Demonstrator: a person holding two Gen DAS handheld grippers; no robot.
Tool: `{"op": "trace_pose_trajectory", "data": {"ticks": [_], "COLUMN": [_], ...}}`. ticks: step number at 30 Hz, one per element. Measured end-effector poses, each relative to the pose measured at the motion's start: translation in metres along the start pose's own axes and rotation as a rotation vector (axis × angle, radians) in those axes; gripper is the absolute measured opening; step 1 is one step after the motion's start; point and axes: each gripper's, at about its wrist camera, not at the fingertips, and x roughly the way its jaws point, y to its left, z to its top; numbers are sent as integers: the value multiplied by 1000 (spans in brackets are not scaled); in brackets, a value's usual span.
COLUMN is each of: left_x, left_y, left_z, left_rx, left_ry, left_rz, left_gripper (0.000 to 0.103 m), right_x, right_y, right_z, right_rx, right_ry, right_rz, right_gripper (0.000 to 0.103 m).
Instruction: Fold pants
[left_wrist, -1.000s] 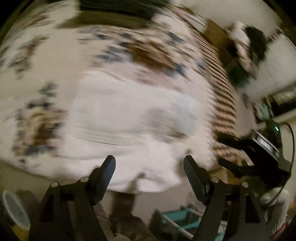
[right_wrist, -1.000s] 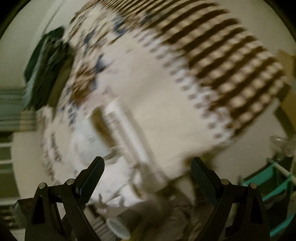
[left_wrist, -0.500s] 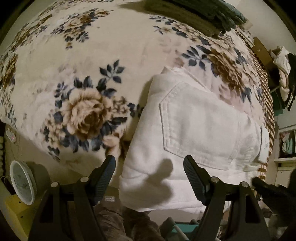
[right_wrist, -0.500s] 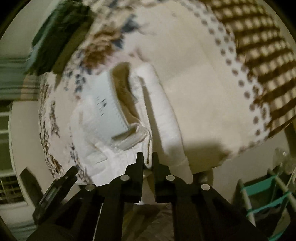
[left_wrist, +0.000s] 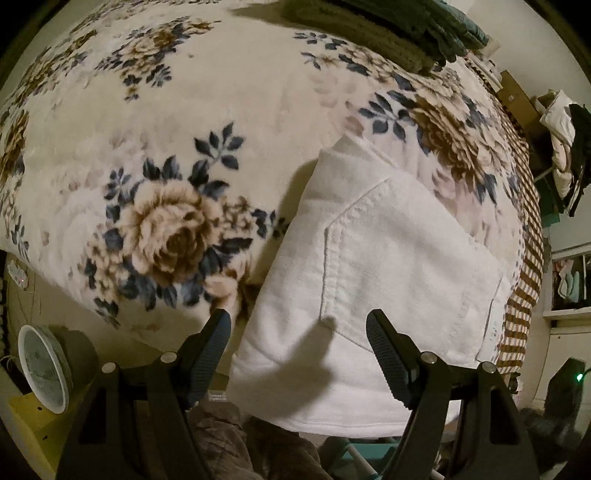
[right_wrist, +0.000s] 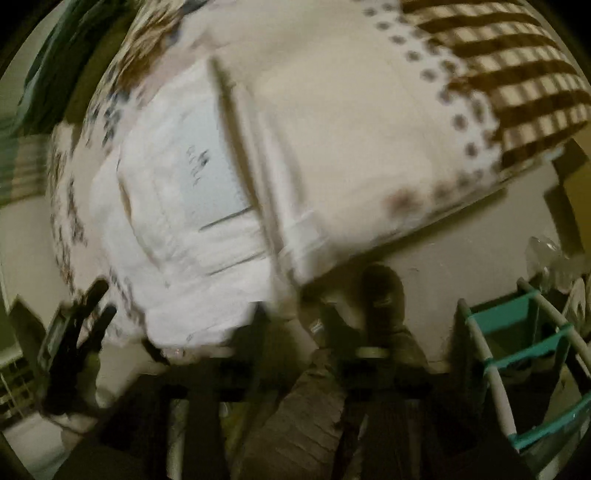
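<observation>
Left wrist, left tool (left_wrist: 298, 345) spread, above white pants (left_wrist: 388, 273)

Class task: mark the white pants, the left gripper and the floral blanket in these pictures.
white pants (left_wrist: 406, 266), left wrist view, back pocket.
left gripper (left_wrist: 299, 343), left wrist view, midway between fingertips.
floral blanket (left_wrist: 170, 229), left wrist view, brown rose.

Two black plastic fingers (left_wrist: 388, 354) with ribbed inner pads are seen on the matte black left gripper (left_wrist: 298, 349), each carried on angled black linkage bars pinned with round silver screws (left_wrist: 168, 357). The black right gripper (right_wrist: 288, 332) is rendered only as a dark motion-blurred mass.
</observation>
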Motion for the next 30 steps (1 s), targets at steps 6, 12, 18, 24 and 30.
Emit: {"op": "trace_pose_trajectory", "data": {"ticks": [6,12,18,24,30], "left_x": [1,2,-2,-2,12], "left_y": [6,2,-2,-12,-37], "left_z": [7,25,45,60,73], "left_rx": [-19,-4,-3,-7,-4], "left_ry": [-13,-46,-69,-73,-55], "left_rz": [0,16,-14,-55,-118], "left_gripper": [74,74,74,74,74], "right_x": [-16,20,-4,-66,-80], "right_y": [12,53,64,23,-32], "right_z": [45,85,73,83,116], "right_rx": [-25,-141,-177,-132,-57], "right_ry": [-124,-100,-193,-315,-337], "right_rz": [155,168,130,54,-45], "right_gripper": [86,22,9,8,9]}}
